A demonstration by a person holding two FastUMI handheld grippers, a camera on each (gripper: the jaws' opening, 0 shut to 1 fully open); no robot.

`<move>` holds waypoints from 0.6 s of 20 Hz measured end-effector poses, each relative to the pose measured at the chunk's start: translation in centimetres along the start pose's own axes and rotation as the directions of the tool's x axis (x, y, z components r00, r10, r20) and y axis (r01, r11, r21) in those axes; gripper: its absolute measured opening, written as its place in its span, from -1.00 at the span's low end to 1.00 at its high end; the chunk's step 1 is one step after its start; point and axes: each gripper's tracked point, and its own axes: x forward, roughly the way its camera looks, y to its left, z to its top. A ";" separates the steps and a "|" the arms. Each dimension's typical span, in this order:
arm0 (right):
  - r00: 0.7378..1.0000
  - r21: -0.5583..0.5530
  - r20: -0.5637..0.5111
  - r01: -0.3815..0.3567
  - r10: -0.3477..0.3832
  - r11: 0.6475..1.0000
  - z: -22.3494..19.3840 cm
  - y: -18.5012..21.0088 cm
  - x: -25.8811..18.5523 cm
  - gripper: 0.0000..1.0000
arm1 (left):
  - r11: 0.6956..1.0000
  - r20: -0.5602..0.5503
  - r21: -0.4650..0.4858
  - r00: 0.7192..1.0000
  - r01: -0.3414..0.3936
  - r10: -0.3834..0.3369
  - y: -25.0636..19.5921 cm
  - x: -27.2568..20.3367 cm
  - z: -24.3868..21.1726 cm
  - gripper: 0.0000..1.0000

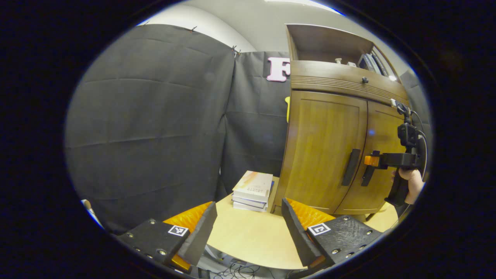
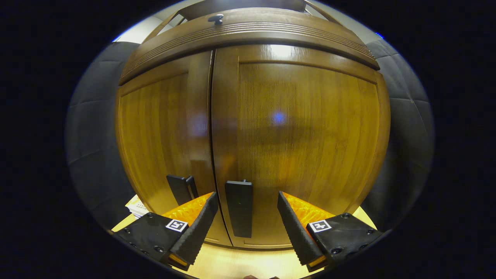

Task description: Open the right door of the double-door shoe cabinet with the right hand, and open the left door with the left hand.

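Right door handle (image 2: 239, 208) sits between the right hand-held gripper's (image 2: 246, 217) spread fingers.

The cabinet (image 1: 325, 151) stands on the table (image 1: 248, 236), its 2 doors shut, with 1 handle (image 2: 239, 207) on the right door (image 2: 302, 147) and another (image 2: 179, 188) on the left door (image 2: 162, 139), either side of the seam. Books (image 1: 252, 190) lie stacked on the table, just left of the cabinet, before the wall
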 end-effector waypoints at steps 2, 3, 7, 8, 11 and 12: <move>1.000 0.012 -0.008 0.011 -0.011 1.000 -0.2 0.1 0.5 0.94 | 1.000 -0.007 0.008 1.000 -0.006 0.006 -0.2 0.0 -0.3 0.93; 1.000 0.019 -0.011 0.008 -0.008 1.000 -0.2 0.1 0.7 0.94 | 1.000 -0.010 0.012 1.000 -0.009 0.009 -0.3 0.1 -0.3 0.93; 1.000 0.014 -0.007 0.008 -0.008 1.000 0.1 -0.2 0.7 0.42 | 1.000 -0.013 0.025 1.000 -0.017 0.017 -0.5 0.1 -0.3 0.93; 1.000 0.010 -0.015 -0.006 0.006 1.000 0.0 0.1 0.6 0.24 | 1.000 -0.015 0.025 1.000 -0.017 0.017 -0.6 0.0 -0.5 0.93; 1.000 0.019 -0.024 0.010 -0.009 1.000 0.0 0.2 0.4 -0.27 | 1.000 -0.012 0.023 1.000 -0.011 0.011 -0.6 -0.1 -0.3 0.93; 1.000 0.025 -0.027 0.012 -0.012 1.000 0.0 0.2 0.1 -0.27 | 1.000 -0.009 0.025 1.000 -0.009 0.010 -0.6 -0.2 -0.3 0.93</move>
